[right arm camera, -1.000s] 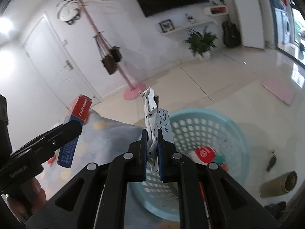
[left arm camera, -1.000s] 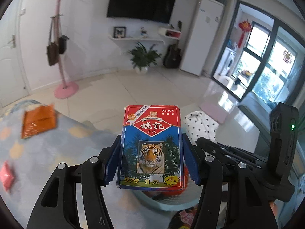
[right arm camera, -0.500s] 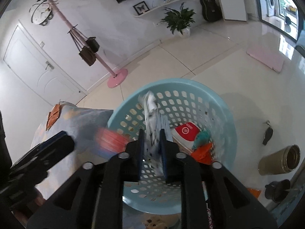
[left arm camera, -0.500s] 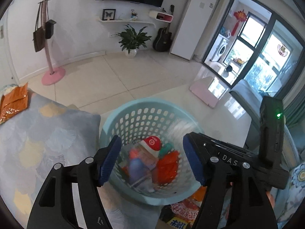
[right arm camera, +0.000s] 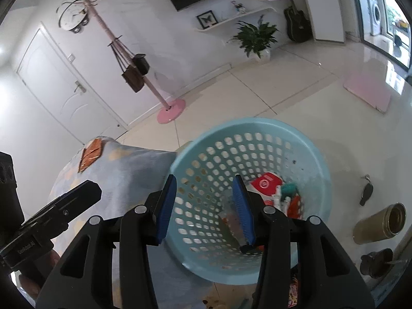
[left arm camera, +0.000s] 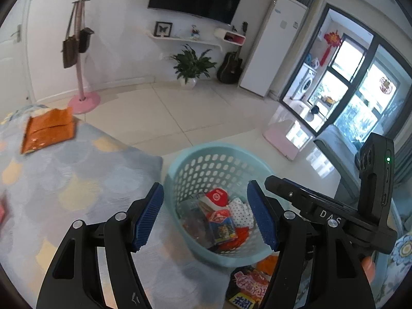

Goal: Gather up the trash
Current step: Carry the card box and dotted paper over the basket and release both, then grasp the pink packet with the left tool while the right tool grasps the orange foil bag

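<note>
I hold both grippers over the basket: left gripper and right gripper, jaws spread, empty. Card box lies inside among trash; orange packet remains on the blanket.

We see the basket on the floor beside the bed; a wrapper lies on the bed.

The right tongs' blue pad covers part of the litter in the basket. A red packet at the left wrist view's edge is cut off and blurred. The wrapper below the basket is partly hidden, its print unreadable.
</note>
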